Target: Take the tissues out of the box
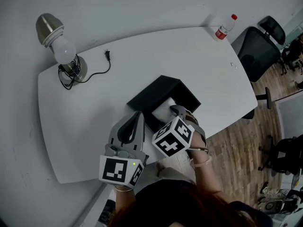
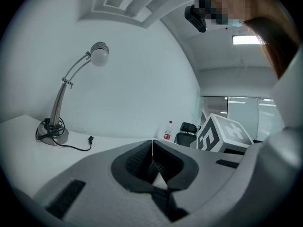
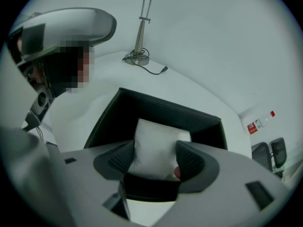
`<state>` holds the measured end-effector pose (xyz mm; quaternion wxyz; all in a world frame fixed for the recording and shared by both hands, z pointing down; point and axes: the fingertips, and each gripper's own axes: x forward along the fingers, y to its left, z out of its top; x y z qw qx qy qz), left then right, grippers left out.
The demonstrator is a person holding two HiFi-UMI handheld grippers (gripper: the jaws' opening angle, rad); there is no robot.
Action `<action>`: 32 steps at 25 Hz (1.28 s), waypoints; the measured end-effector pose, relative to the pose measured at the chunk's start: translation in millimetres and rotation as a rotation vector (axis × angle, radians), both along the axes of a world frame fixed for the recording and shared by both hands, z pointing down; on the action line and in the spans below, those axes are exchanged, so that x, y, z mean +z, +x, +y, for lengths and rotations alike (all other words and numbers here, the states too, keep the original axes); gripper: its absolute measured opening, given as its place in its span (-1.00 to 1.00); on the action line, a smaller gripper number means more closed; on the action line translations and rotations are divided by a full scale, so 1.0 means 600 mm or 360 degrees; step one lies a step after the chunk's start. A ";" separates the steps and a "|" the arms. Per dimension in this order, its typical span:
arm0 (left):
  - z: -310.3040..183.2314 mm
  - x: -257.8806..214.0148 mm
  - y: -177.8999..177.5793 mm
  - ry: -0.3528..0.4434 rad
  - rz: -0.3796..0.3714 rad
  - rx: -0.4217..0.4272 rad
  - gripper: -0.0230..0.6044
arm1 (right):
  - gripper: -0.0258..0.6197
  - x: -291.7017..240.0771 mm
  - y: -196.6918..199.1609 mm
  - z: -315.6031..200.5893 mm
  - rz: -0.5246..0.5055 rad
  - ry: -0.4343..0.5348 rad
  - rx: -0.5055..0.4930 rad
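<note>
Right gripper: jaws spread wide and angled steeply down, one pad on each side of the tissue pack, with no squeeze evident. The pack lies inside the black box, its long axis apparently running away along the jaw line. Left gripper: jaws pressed together, empty, level, just outside the box. The right gripper is nearer, so closing it should secure the pack.

High box walls around tissue pack

Bright, even light, faint shadows — both gripper views bulge, corners black.
</note>
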<state>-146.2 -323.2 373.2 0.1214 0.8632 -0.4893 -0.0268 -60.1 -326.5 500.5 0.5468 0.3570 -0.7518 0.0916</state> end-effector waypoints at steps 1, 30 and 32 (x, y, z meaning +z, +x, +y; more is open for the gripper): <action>0.000 -0.001 0.001 0.0003 0.0001 0.0001 -0.84 | -0.04 0.000 0.001 -0.001 0.0016 0.0008 -0.0002; 0.066 -0.041 0.006 0.0099 -0.0038 -0.0036 -0.84 | -0.25 -0.062 0.012 0.001 -0.0141 0.0351 0.0001; 0.073 -0.046 0.010 0.0107 -0.0049 -0.0034 -0.84 | -0.25 -0.071 0.013 0.004 -0.0172 0.0384 0.0001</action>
